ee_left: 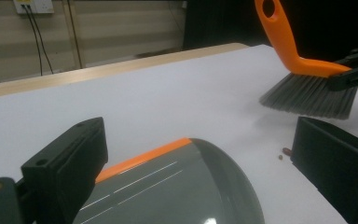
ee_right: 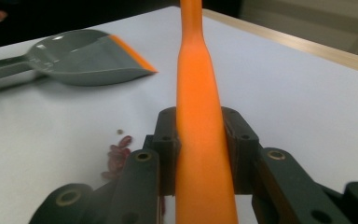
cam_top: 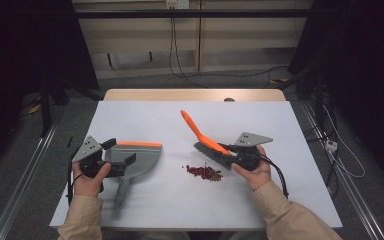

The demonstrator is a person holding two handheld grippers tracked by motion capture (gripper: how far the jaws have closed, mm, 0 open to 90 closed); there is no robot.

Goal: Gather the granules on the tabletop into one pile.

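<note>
Right gripper [cam_top: 236,154] clamps the brush [cam_top: 211,146], bristles just right of the beans [cam_top: 204,172]; dustpan [cam_top: 134,159] waits well left, under the left gripper's [cam_top: 121,159] wide jaws.

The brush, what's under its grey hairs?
Under the brush bristles lies bare white table; the red bits sit just in front, toward the person. The table right beneath the bristles is covered from above.
</note>
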